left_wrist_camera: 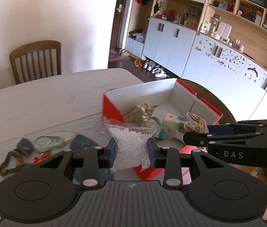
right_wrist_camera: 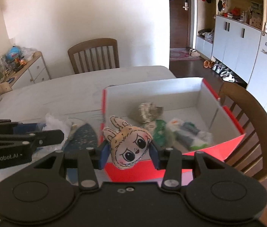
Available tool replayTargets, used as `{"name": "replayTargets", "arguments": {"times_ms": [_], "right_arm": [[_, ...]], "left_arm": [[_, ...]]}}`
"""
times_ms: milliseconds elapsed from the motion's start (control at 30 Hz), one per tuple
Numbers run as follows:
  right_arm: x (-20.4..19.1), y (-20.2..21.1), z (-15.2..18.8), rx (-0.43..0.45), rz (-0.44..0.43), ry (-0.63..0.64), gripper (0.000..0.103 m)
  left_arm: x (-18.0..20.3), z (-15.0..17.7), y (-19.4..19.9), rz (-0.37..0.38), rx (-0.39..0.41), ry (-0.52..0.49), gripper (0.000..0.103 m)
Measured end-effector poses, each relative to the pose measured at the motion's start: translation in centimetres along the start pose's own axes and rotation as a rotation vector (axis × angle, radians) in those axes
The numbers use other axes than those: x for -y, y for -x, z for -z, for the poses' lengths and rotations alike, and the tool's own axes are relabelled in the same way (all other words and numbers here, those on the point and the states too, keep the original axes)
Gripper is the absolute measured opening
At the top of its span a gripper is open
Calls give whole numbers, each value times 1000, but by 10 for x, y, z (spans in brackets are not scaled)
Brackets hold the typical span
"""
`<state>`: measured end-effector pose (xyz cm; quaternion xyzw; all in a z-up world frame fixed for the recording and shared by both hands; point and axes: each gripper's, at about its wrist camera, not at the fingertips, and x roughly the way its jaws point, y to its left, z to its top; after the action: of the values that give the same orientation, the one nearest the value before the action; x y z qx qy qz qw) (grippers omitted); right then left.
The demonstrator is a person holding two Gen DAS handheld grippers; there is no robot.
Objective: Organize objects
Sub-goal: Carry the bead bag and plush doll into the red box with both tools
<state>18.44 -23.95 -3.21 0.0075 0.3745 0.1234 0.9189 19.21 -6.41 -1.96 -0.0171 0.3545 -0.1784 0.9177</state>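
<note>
Red-walled box (right_wrist_camera: 233,141) waiting below, carrying step underway: left gripper (left_wrist_camera: 132,150) pinching bead bag (left_wrist_camera: 130,147), right gripper (right_wrist_camera: 129,154) pinching plush face (right_wrist_camera: 128,143), probably needing lowering inside before releasing.

An open red-and-white cardboard box (right_wrist_camera: 228,124) is sitting on the pale tabletop (right_wrist_camera: 57,92), with crumpled plastic packets (right_wrist_camera: 171,132) lying inside it. A dark-blue speckled oval mat (right_wrist_camera: 82,138) is lying just left of the box, and a brown slatted wooden chair (right_wrist_camera: 95,54) is standing behind the table.
</note>
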Motion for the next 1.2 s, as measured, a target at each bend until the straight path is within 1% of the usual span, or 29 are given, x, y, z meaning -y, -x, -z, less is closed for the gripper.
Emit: {"name": "replayTargets", "arguments": {"times_ms": [267, 567, 700, 867, 1067, 1200], "right_arm": [[51, -6, -6, -12, -2, 4, 43], [95, -24, -22, -41, -21, 14, 43], [107, -40, -34, -65, -40, 25, 44], [114, -66, -48, -96, -58, 48, 44], [118, -98, -61, -132, -55, 81, 44], [122, -118, -66, -148, -39, 89, 44]], "left_arm": [[43, -13, -36, 9, -26, -32, 34], [79, -25, -83, -18, -77, -52, 34], [87, -32, -103, -39, -100, -60, 34], [91, -39, -128, -84, -136, -67, 34], [92, -44, -156, -129, -174, -84, 34], [89, -47, -170, -144, -198, -81, 34]]}}
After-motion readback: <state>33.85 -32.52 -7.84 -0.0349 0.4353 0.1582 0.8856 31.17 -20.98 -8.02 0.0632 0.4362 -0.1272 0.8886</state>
